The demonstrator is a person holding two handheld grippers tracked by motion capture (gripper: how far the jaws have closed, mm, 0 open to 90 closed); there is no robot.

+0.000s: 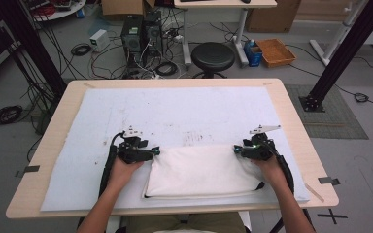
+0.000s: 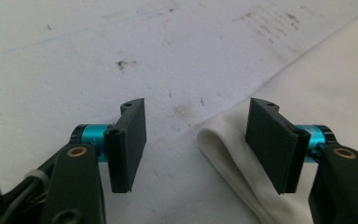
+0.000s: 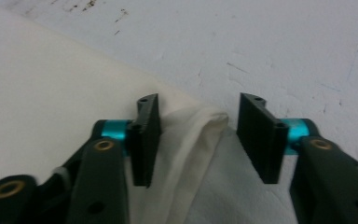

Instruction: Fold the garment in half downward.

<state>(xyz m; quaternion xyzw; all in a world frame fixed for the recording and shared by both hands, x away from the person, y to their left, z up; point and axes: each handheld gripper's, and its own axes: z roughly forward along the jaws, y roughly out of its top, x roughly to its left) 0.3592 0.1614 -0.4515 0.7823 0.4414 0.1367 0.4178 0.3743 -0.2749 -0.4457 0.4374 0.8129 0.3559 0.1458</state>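
We're working a folded white cloth (image 1: 204, 170) lying near the front of the pad (image 1: 97, 121), left gripper (image 2: 196, 140) and right gripper (image 3: 199, 135) both gaping open around its far corners; looks light, limp, layered, so we're pinching through all layers.

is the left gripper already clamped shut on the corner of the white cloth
No, the left gripper has its jaws wide apart, with the folded corner of the white cloth lying loose between them.

Mat (image 1: 184, 109) beyond the folded cloth (image 1: 201, 170) is lying bare, cloth corners sitting inside both grippers' parted jaws, nothing else blocking.
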